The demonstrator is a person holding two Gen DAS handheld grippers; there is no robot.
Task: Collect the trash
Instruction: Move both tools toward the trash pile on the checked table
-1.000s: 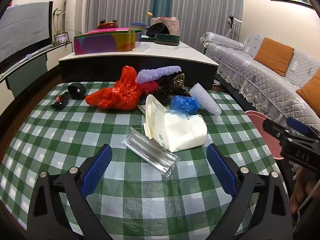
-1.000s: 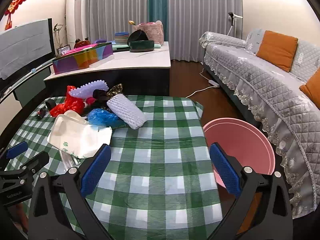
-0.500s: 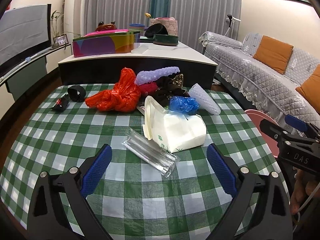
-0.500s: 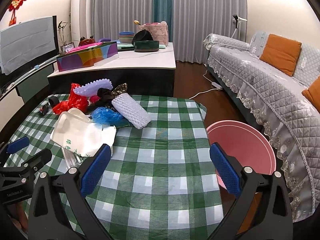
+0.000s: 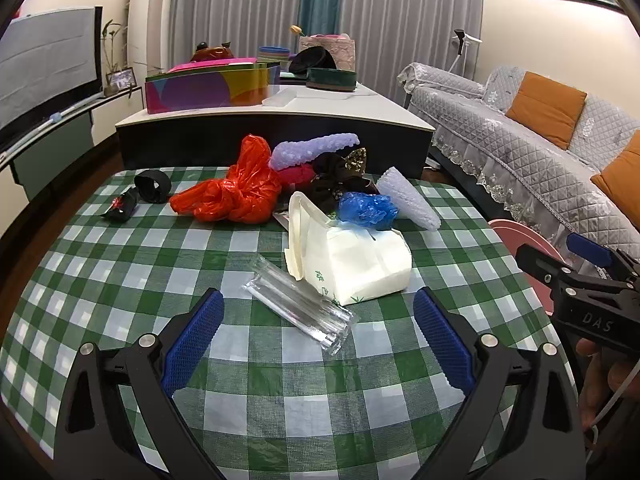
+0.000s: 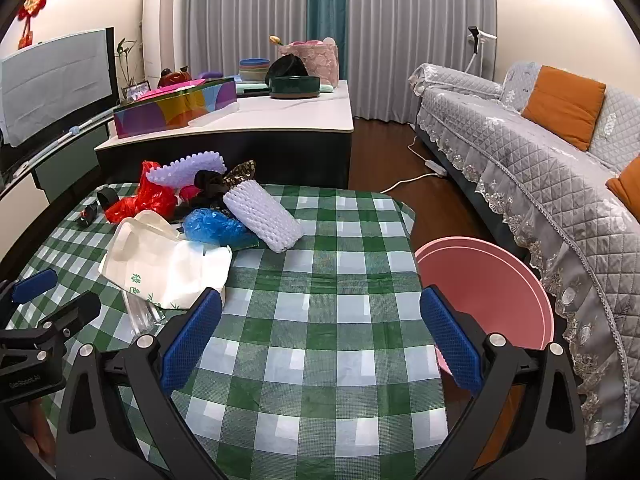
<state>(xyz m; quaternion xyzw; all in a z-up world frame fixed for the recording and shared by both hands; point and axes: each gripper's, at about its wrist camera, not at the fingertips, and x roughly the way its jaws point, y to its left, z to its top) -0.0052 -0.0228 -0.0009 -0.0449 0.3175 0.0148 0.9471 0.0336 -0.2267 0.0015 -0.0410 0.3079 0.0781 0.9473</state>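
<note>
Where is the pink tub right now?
The pink tub stands on the floor off the table's right edge, before the grey sofa; the left wrist view shows only its rim.

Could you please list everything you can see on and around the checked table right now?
Clear plastic wrapper: one, transparent, table front, nearest the left tool.
White bag: one, cream with green print, table centre.
Blue bag: one, crumpled, behind the white bag.
Foam net sleeve: one, pale lilac, right of the pile.
Red bag: one, crumpled, far side of the table.
Black strap: one, far left of the table.
Pink basin: one, on the floor right of the table.
Sofa: one, grey, orange cushions, right.
Left tool: open, empty.
Right tool: open, empty.
</note>
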